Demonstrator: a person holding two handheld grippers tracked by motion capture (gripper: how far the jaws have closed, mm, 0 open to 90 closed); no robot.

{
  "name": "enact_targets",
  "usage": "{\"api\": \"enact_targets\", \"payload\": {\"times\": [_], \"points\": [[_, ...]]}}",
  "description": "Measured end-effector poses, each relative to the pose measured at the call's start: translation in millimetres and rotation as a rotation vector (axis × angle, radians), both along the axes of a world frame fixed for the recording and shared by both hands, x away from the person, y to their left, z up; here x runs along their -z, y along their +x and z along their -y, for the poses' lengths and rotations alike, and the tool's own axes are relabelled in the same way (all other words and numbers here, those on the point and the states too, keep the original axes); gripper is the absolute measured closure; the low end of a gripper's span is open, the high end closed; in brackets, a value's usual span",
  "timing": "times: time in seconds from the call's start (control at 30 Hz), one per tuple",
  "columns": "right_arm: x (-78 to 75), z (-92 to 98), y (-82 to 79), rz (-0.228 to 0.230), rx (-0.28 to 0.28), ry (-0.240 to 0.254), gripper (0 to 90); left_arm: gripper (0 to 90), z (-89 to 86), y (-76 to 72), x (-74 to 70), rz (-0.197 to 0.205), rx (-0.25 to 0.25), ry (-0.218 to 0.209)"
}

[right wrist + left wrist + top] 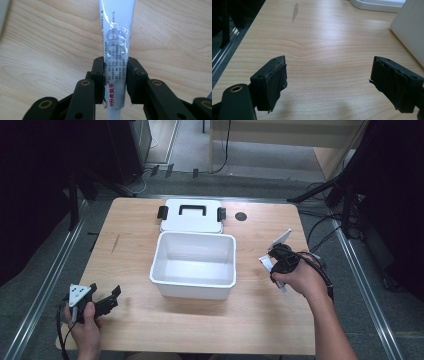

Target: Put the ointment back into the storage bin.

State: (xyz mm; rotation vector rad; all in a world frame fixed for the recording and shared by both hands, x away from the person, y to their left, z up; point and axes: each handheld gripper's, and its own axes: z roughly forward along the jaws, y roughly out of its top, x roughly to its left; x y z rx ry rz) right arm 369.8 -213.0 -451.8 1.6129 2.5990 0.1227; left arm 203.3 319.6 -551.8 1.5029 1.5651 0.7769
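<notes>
Two hands, two grippers, one wooden table point(250, 320): a person works from the near edge. At the near left corner, the left hand point(85, 325) holds the left gripper point(111, 298) low over the wood, its two black jaws spread wide with bare tabletop between them. The left gripper view confirms the gap and shows one grey scuff mark point(295, 12) on the wood farther ahead.

On the right side of the table, the right hand point(296, 279) holds the right gripper point(274, 261), whose jaws are clamped on a single white ointment tube point(281, 239). In the right gripper view the tube point(117, 40) stands between the two pads point(98, 75), gripped near its capped end, with red and grey printing along its length. In the high view its flat crimped end tilts up and away from the hand, just to the right of the bin.

At the table's centre sits one open white plastic storage bin point(194, 287), nothing visible inside. Directly behind it, touching or nearly so, lies its one white lid point(192, 222), flat, carrying one black handle point(193, 209) and two black side latches point(162, 212). Right of the lid, one dark round cable hole point(241, 216) marks the far tabletop.
</notes>
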Motion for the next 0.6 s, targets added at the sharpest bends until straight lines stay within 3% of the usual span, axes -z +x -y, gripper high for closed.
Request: {"api": "enact_targets", "payload": {"times": [0.37, 0.6], "points": [[-32.9, -26.9, 2.8, 0.029, -0.061, 0.038, 71.7, 14.2, -0.4, 0.4, 0.0, -0.003, 0.001, -0.002], [-50.6, -37.6, 7.1, 0.045, -0.070, 0.049, 71.8, 14.2, -0.7, 0.3, 0.1, -0.002, 0.002, -0.004]]}}
